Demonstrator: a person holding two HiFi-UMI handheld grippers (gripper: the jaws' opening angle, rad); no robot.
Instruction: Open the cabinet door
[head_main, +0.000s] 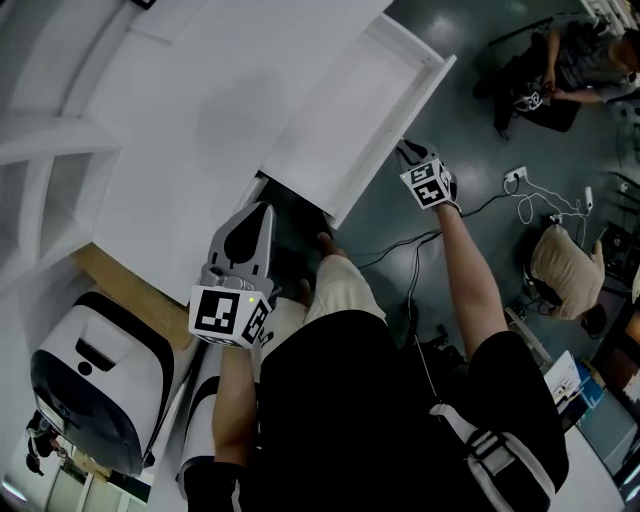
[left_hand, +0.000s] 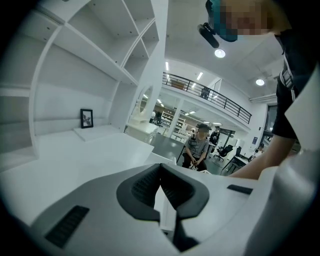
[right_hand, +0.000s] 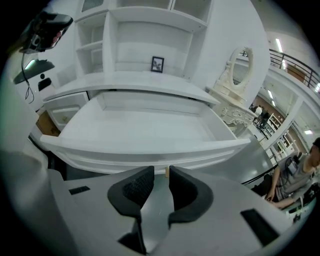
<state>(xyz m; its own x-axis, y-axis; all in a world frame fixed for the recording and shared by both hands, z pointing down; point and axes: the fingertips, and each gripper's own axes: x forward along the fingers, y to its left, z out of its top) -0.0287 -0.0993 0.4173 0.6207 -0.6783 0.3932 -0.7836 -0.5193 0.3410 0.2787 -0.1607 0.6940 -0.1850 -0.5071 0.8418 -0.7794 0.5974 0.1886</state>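
A wide white drawer (head_main: 345, 115) stands pulled out from the white cabinet (head_main: 170, 150). In the right gripper view its front panel (right_hand: 150, 152) runs across just beyond the jaws, with a small wooden knob (right_hand: 166, 171) on it. My right gripper (right_hand: 161, 172) is open, and the knob sits at the gap between its tips without either pad pressing on it. In the head view that gripper (head_main: 407, 150) is at the drawer's front edge. My left gripper (head_main: 264, 212) hovers by the drawer's near corner. Its tips (left_hand: 160, 167) meet, shut on nothing.
Shelves with a small framed picture (right_hand: 157, 64) rise behind the desk top (left_hand: 75, 150), and an oval mirror (right_hand: 241, 67) stands at the right. A white and black appliance (head_main: 95, 380) sits at lower left. Cables (head_main: 540, 205) lie on the floor, where a seated person (head_main: 570, 60) is nearby.
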